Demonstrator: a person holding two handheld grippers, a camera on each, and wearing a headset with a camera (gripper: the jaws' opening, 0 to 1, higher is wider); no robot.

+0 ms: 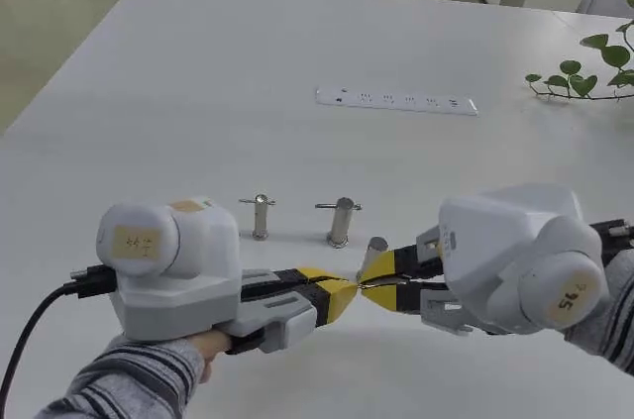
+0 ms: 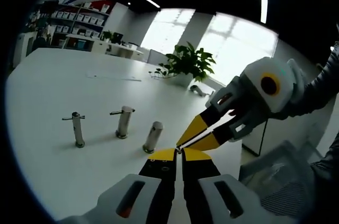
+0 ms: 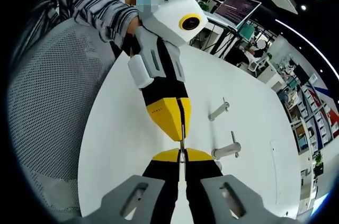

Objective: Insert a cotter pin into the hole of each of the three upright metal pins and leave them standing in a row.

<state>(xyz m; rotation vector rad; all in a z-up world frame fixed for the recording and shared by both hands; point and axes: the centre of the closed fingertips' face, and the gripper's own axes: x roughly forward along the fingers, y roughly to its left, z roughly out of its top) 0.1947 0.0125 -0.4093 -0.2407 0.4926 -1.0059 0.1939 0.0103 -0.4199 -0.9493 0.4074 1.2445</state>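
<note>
1. Nearest the headset: left tongs [image 1: 337, 298] and right tongs [image 1: 372, 284], tip to tip just above the table [image 1: 297, 72], both pinched shut on one thin cotter pin [image 3: 181, 138] bridging the small gap between them.
2. Probably a hand-over or re-grip in mid-air, with two uprights finished and one still to do.
3. Risk: dropping the cotter pin, if released on one side before a firm bite on the other. So thin a wire, held only by its ends, likely to swivel or spring free.
4. Risk: toppling the bare pin [image 1: 375, 245], upright just behind the meeting tips and close to the right tongs. A nudge from either yellow tip probably enough, perhaps sending it into the middle pin [image 1: 340, 222].
5. Risk: missing the hole, if the cotter pin ends up skewed in the grip. Hole itself too small to make out.
6. Position: cotter pin clear of the table, in front of and near the bare pin, apparently not touching it.
7. Middle pin and left pin [image 1: 260, 216] farther back and leftward, well clear of both tongs, each upright with a cotter pin across its top.
</note>
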